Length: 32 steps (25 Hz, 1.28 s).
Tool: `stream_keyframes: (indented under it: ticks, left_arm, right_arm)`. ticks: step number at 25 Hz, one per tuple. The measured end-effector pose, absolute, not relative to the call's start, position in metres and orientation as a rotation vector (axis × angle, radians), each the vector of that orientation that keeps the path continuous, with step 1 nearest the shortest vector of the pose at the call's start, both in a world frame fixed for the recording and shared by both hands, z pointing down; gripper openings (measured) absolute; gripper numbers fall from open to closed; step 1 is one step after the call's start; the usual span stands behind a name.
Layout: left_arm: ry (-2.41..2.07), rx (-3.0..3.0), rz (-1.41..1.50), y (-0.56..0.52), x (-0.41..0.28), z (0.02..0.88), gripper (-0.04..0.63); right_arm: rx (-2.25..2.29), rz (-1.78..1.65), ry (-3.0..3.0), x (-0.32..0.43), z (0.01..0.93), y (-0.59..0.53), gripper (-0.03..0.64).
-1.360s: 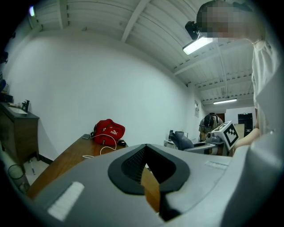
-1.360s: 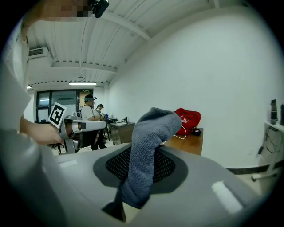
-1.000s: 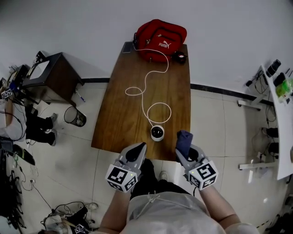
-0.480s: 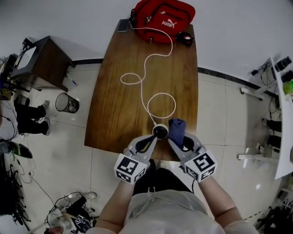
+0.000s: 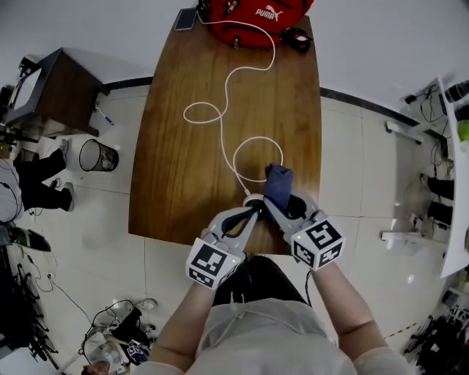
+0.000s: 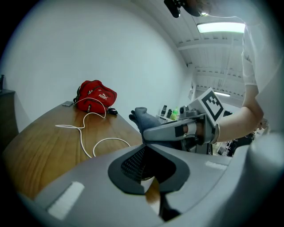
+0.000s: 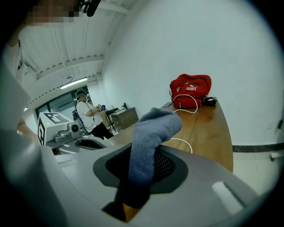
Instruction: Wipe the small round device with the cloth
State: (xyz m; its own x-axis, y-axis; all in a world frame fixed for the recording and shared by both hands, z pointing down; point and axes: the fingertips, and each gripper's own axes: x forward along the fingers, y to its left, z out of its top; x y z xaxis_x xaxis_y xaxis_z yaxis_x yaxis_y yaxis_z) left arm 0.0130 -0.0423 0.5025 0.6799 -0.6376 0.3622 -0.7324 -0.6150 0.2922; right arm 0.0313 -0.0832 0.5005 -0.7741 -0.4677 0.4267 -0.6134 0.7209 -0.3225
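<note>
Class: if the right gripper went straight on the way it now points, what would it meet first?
Probably the white cable loop on the wooden table, just ahead of the right gripper and its blue-grey cloth; depth is unclear.

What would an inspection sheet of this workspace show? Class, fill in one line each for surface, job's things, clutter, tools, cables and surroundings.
Surface: long wooden table, far end against the wall.
Job's things: device near the front edge, mostly hidden by the tool tips; blue cloth sticks out of the right tool.
Clutter: red bag, phone and a small dark item at the far end.
Tools: left tool shut, empty, tip by the device; right tool shut on the cloth.
Cables: white cable loops from the far end to the device.
Surroundings: bin and dark cabinet on the tiled floor; a person stands in the background.
</note>
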Motion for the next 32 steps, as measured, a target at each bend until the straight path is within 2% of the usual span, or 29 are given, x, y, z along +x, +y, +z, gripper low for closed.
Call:
stream_keyframes:
  ticks: [14,27,32]
  left_arm:
    - [-1.059,2.474,0.269,-0.041,0.014,0.502,0.006]
    - [-1.093,2.439,0.193,-0.048,0.007,0.505,0.006]
    - [-1.1,2.451,0.274,-0.045,0.012,0.505,0.006]
  right_arm:
    - [0.944,0.834,-2.424,0.067,0.56,-0.073,0.112]
    - [0.519,0.857,-2.209,0.057,0.607,-0.002,0.11]
    - [0.553,0.786,-2.225,0.076,0.59,-0.005,0.112]
